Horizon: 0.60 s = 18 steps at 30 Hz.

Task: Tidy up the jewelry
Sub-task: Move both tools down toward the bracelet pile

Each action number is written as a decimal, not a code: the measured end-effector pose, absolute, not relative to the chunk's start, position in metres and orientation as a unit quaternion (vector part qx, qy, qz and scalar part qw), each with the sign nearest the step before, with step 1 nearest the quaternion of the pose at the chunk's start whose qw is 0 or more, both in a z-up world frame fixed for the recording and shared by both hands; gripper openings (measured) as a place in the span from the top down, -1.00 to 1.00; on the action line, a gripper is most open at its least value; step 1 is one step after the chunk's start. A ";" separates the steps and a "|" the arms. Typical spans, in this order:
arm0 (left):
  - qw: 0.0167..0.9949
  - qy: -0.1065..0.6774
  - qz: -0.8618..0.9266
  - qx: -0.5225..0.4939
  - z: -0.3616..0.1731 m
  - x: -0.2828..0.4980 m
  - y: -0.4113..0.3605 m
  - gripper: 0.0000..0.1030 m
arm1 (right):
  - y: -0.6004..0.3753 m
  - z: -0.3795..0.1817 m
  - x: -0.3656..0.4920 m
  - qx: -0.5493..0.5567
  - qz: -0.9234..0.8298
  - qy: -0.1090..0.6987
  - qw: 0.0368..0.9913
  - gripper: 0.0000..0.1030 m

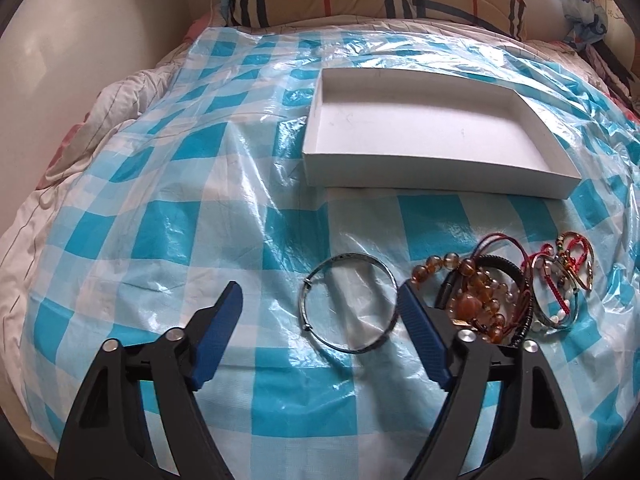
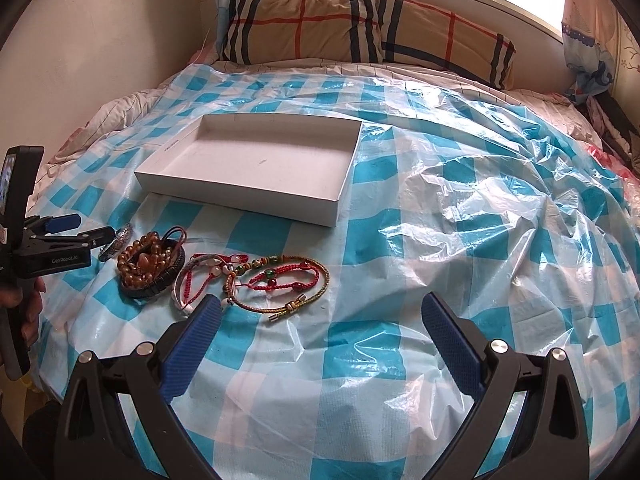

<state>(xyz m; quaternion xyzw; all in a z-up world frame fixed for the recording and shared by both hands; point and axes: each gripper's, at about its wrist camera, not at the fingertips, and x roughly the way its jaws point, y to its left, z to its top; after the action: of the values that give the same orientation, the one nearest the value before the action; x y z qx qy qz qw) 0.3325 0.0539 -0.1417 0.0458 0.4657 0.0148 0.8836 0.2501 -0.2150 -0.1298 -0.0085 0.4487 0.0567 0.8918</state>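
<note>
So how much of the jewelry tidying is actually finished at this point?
Nothing is put away yet: the white box is empty. Both grippers are open and hold nothing. The left gripper hovers at the silver bangle, its likely first pick. Still left on the checked sheet: that bangle, the amber bead bracelet inside a black band, and the red and green cord bracelets near the right gripper.

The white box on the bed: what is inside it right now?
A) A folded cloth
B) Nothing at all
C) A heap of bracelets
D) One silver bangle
B: the white box shows only its bare floor, while the silver bangle and the other bracelets lie on the checked plastic sheet in front of it.
</note>
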 end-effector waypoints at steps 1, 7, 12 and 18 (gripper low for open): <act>0.881 0.471 0.002 0.044 -0.143 0.331 0.051 -0.16 | -0.215 -0.131 0.251 -0.009 0.056 0.450 0.891 -0.87; 0.885 0.462 -0.008 0.054 -0.139 0.326 0.045 -0.05 | -0.221 -0.137 0.258 0.004 0.060 0.454 0.889 -0.87; 0.881 0.468 -0.032 0.066 -0.140 0.330 0.042 -0.05 | -0.223 -0.146 0.266 0.010 0.064 0.462 0.884 -0.87; 0.870 0.485 -0.062 0.067 -0.155 0.324 0.033 0.70 | -0.223 -0.155 0.268 0.022 0.079 0.472 0.878 -0.84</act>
<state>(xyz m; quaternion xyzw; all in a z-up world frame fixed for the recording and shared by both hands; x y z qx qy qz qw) 0.3244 0.0330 -0.1553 0.0668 0.4845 -0.0617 0.8700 0.2681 -0.2229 -0.1550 0.0221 0.4720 0.0791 0.8778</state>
